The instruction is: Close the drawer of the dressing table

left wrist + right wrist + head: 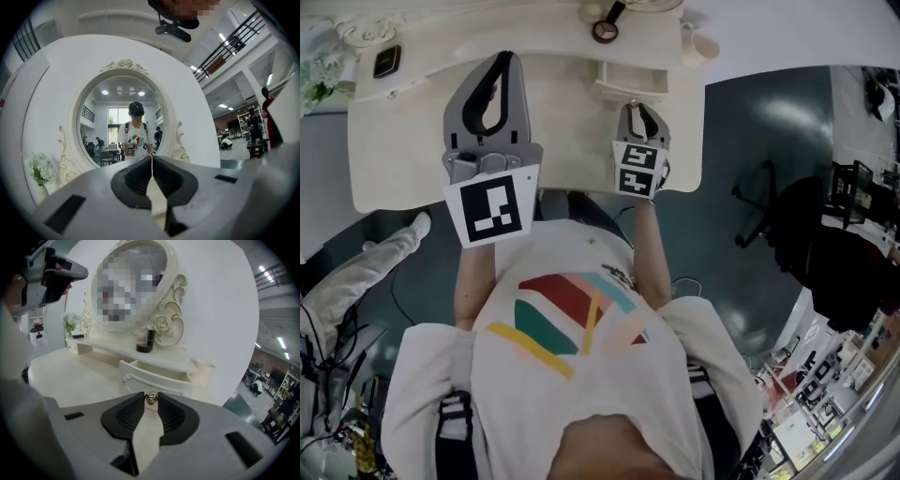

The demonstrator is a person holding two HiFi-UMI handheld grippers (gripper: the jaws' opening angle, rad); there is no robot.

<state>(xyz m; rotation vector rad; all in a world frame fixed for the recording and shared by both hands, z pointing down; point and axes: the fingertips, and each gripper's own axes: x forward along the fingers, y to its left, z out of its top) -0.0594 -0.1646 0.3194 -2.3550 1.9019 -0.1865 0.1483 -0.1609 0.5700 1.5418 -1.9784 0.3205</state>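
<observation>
At the dressing table [412, 141], pinching the small metal knob [150, 399] of the open drawer [630, 77] between the tips of the right hand-held gripper [638, 108]. Standing pulled out toward the near side, right of centre, straight beyond those jaws, with its long front running left to right across the likely line of push. With the left hand-held gripper [504, 64] clenched on nothing, levelled over the table top to the left, well apart from the drawer. Judged a straight shove toward the far side by the nearer right hand.
</observation>
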